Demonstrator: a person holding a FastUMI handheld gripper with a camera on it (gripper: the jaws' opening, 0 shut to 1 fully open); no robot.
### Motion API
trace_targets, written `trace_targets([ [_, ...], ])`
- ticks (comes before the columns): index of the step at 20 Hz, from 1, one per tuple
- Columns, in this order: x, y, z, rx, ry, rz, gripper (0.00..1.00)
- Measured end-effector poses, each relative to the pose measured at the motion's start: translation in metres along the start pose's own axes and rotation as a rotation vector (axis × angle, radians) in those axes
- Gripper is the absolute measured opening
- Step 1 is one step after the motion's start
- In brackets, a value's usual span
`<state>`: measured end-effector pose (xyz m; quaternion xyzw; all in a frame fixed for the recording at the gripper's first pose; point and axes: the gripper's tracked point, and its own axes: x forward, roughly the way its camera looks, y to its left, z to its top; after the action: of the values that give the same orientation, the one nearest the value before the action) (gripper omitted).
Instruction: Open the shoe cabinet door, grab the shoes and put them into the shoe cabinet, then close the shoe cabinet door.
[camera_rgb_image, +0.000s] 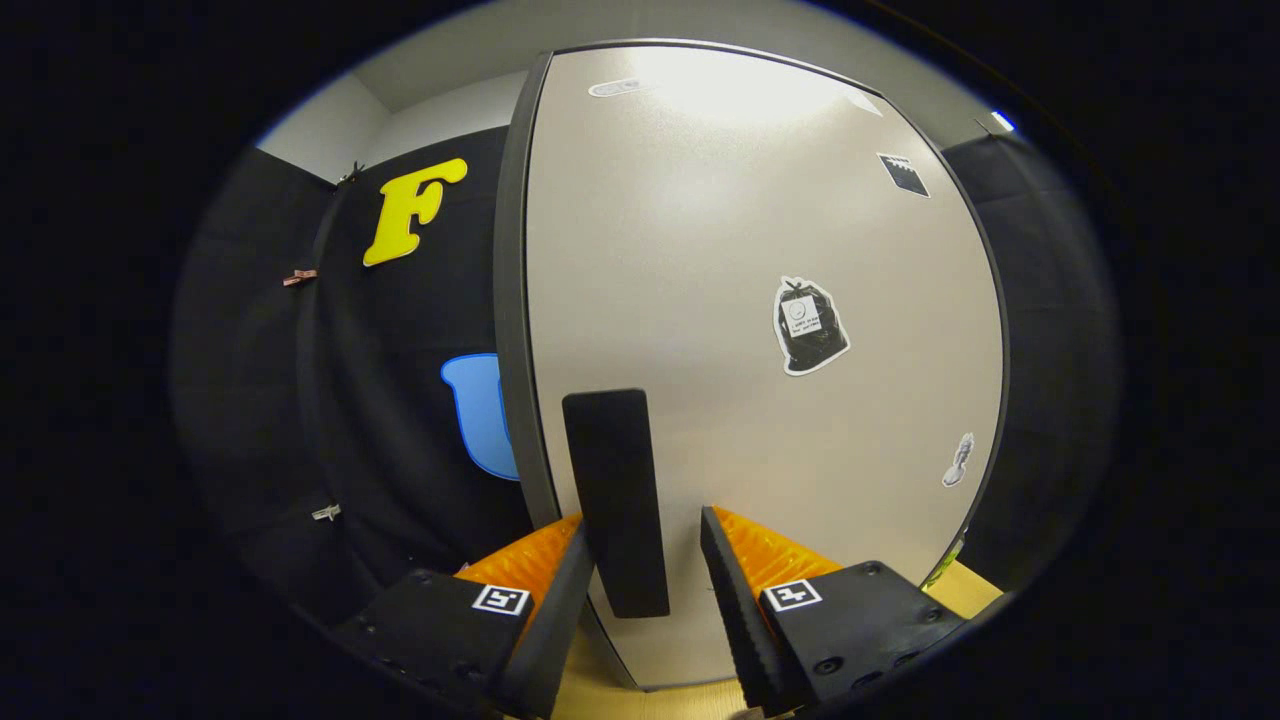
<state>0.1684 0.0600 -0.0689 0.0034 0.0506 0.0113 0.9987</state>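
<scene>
Okay, left to right as your gripper camera has it:
Booth wall (400, 420): black cloth, left of the cabinet, behind its edge.
Clips (300, 277): small ones pinned on the cloth, one high, one low.
Left finger (545, 610): black pad with orange backing, just left of the handle; contact with it hard to call.
Gripper (650, 560): your fingers are spread apart, straddling the handle, not squeezing it.
Handle (617, 500): black upright bar on the door, near its left edge, sitting between your fingers, closer to the left one.
Right finger (730, 590): black pad, orange backing, clear gap to the handle.
Cabinet door (720, 250): pale grey panel, dark rim, right in front of you; whether it is fully shut, can't tell.
Stickers (810, 325): a black bag-shaped one mid-door, smaller ones up top and at the right edge.
Floor (650, 700): light wood, under the door and fingers.
</scene>
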Motion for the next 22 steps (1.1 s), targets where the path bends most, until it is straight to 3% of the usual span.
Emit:
trace_targets([
  [2, 0.001, 0.000, 0.001, -0.002, 0.002, 0.004, 0.71],
  [3, 0.000, 0.002, 0.000, -0.004, -0.001, 0.000, 0.55],
  [4, 0.001, 0.002, 0.000, -0.006, -0.003, -0.002, 0.49],
  [6, 0.005, 0.006, -0.004, -0.006, 0.000, 0.009, 0.49],
  [8, -0.002, 0.006, 0.000, -0.031, 0.005, 0.009, 0.36],
  [18, -0.024, 0.005, -0.006, -0.069, 0.022, 0.056, 0.37],
  [19, -0.025, 0.005, -0.003, -0.060, 0.024, 0.062, 0.28],
  [22, -0.025, 0.005, -0.004, -0.047, 0.033, 0.049, 0.29],
])
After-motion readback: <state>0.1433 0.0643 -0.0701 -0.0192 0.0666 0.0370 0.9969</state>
